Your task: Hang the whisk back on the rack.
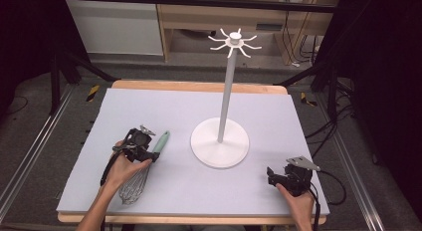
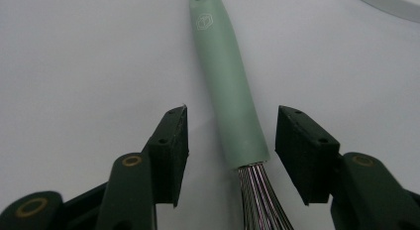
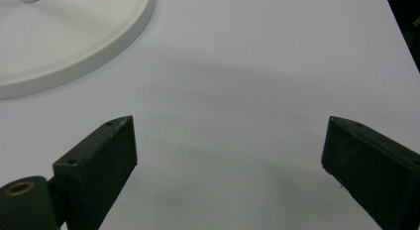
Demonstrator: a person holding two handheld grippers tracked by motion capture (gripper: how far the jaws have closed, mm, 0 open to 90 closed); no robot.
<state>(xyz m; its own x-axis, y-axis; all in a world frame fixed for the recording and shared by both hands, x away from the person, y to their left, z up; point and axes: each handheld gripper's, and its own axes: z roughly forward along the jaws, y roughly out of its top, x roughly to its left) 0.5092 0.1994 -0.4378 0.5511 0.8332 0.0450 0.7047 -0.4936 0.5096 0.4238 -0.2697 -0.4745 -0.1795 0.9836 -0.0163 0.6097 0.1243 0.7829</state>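
Green whisk handle (image 2: 229, 86) lies between the spread left gripper (image 2: 230, 141) jaws; closing comes next. Right gripper (image 3: 228, 155) idles agape.

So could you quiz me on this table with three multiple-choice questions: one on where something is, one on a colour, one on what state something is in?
1. Where does the whisk lie?
A. on the table, under the left gripper
B. hanging from the stand's hooks
C. beside the right gripper

2. What colour is the whisk's handle?
A. red
B. pale green
C. black

3. How do the left gripper's fingers stand?
A. shut tight on the handle
B. shut on nothing
C. open, one on each side of the handle, with gaps

Answers: 1 A, the high view shows the whisk flat on the table beneath the left hand's gripper. 2 B, the left gripper view shows a pale green handle above the metal wires. 3 C, that view shows bare table between each finger and the handle.
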